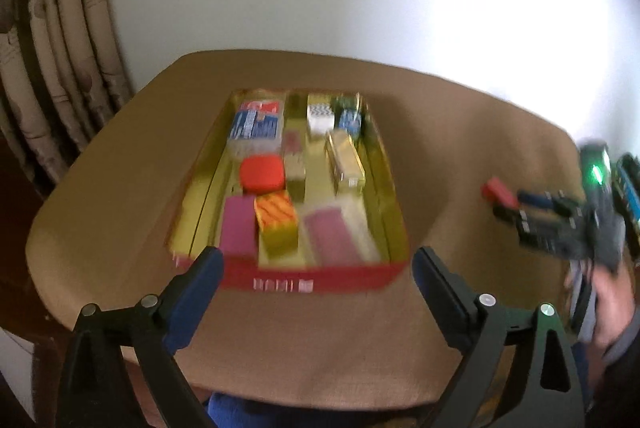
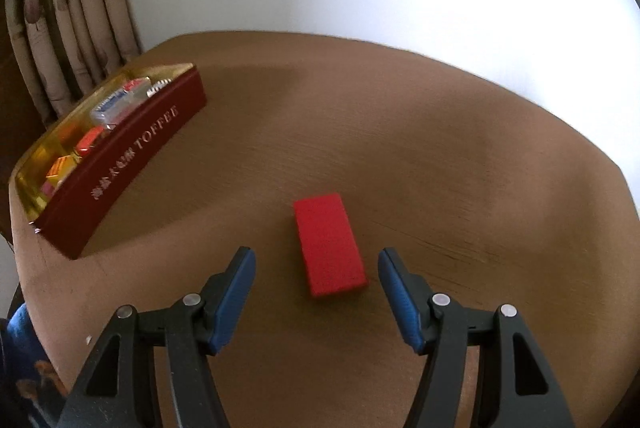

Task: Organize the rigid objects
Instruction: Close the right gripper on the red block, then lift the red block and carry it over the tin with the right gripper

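A red toffee tin (image 1: 304,278) with a gold inside sits on the brown table and holds several small boxes and blocks, among them a red rounded block (image 1: 262,173) and an orange striped box (image 1: 277,215). My left gripper (image 1: 316,264) is open and empty, just in front of the tin's near wall. A red rectangular block (image 2: 329,244) lies alone on the table. My right gripper (image 2: 317,268) is open, its fingers on either side of the block's near end, apart from it. The tin also shows in the right wrist view (image 2: 120,164), at the left.
The brown table (image 2: 400,132) is rounded, with its edges close on all sides. A patterned curtain (image 1: 60,68) hangs at the back left and a white wall behind. In the left wrist view the right gripper (image 1: 560,216) and the hand holding it are at the far right.
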Demonstrator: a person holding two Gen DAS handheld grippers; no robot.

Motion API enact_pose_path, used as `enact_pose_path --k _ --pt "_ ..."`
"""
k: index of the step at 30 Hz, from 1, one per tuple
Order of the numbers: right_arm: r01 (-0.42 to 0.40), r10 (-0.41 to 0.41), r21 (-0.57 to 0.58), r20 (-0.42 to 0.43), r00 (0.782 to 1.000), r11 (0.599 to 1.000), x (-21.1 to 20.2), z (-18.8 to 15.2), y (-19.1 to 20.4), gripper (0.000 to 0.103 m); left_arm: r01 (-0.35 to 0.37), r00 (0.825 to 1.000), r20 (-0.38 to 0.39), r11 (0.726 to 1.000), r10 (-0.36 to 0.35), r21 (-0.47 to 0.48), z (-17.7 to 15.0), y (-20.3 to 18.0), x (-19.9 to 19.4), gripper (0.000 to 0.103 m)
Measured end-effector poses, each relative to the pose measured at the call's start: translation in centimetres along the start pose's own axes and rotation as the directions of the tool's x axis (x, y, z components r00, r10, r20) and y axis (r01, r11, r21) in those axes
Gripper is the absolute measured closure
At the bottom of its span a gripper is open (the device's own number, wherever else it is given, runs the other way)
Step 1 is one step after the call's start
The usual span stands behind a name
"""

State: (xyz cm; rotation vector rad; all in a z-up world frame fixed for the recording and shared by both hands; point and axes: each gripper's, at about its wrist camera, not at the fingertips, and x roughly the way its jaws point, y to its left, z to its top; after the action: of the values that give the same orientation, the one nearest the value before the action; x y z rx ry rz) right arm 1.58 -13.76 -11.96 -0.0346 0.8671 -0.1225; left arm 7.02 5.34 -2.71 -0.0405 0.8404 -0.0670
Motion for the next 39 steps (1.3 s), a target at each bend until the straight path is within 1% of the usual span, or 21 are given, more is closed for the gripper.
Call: enact_pose_path --k 1,2,3,4,5,6,8,10,12,13,15,17,21,25,27,34,39 --pt "0.0 0.0 0.006 -0.009 1.0 1.0 0.5 0.2 -0.1 0.04 -0.003 1.0 -0.004 1.0 0.003 0.005 -0.6 0.0 -0.2 0.01" --pt "0.0 0.001 0.014 -0.022 1.0 1.0 1.1 0.3 -0.2 0.045 -0.002 1.0 -0.006 1.0 0.002 0.007 -0.9 -0.1 -0.7 0.01" --pt "0.005 -0.005 0.02 -0.023 1.0 1.0 1.4 0.4 -0.3 0.049 0.006 1.0 -0.001 1.0 -0.006 0.013 -1.3 -0.1 -1.0 0.01" --pt "0.01 -0.01 0.024 -0.017 1.0 1.0 1.4 0.4 -0.6 0.056 0.005 1.0 0.008 1.0 -0.005 0.021 -1.6 -0.1 -1.1 0.01" --pt "0.022 -0.021 0.031 -0.018 1.0 0.999 1.5 0.6 -0.7 0.06 -0.002 1.0 0.013 1.0 0.001 0.025 -1.7 -0.1 -1.3 0.01" --pt "0.026 -0.025 0.046 -0.022 0.999 0.999 1.6 0.8 -0.9 0.072 0.0 1.0 0.014 1.0 -0.001 0.024 -1.7 -0.1 -1.2 0.01" --pt "0.035 -0.034 0.051 -0.03 0.999 0.998 1.6 0.8 -0.9 0.073 0.021 1.0 0.017 1.0 -0.021 0.016 -1.9 0.0 -1.5 0.01" --pt "0.081 -0.081 0.014 -0.042 0.996 0.997 1.5 0.7 0.0 0.073 0.018 1.0 0.006 1.0 -0.018 -0.008 -1.9 0.4 -1.5 0.01" --pt "0.099 -0.099 0.006 -0.046 0.994 0.995 1.2 0.5 0.6 0.073 0.046 0.999 0.006 0.999 -0.046 -0.027 -1.8 0.5 -1.6 0.01" --pt "0.102 -0.102 0.006 -0.046 0.994 0.995 1.0 0.5 0.9 0.073 0.04 0.999 0.008 0.999 -0.04 -0.025 -1.8 0.6 -1.6 0.01" --pt "0.114 -0.113 0.011 -0.04 0.993 0.993 0.7 0.6 1.5 0.073 0.005 1.0 0.014 1.0 -0.005 -0.015 -1.7 0.6 -1.7 0.009" --pt "0.114 -0.113 0.016 -0.034 0.993 0.993 0.4 0.7 2.0 0.073 0.013 1.0 0.014 1.0 -0.013 -0.021 -1.6 0.7 -1.5 0.009" --pt "0.107 -0.106 0.008 -0.018 0.994 0.994 -0.8 0.7 3.4 0.073 -0.005 1.0 0.024 0.999 0.006 -0.036 -1.4 0.9 -1.5 0.009" --pt "0.097 -0.097 -0.007 0.002 0.995 0.995 -1.4 1.3 5.2 0.073 -0.018 1.0 0.023 0.999 0.019 -0.042 -1.5 0.8 -1.6 0.008" --pt "0.095 -0.095 -0.005 0.021 0.995 0.995 -2.5 1.3 5.3 0.073 -0.02 1.0 0.023 0.999 0.021 -0.044 -1.5 0.6 -1.5 0.008" --pt "0.086 -0.087 0.019 0.06 0.994 0.996 -4.5 2.5 6.2 0.073 -0.022 1.0 0.012 1.0 0.022 0.0 -1.4 -0.7 -0.9 0.007" --pt "0.083 -0.082 -0.003 0.083 0.993 0.997 -5.5 3.0 7.4 0.073 -0.002 1.0 -0.014 0.999 0.001 -0.034 -1.5 -0.5 -0.3 0.006"
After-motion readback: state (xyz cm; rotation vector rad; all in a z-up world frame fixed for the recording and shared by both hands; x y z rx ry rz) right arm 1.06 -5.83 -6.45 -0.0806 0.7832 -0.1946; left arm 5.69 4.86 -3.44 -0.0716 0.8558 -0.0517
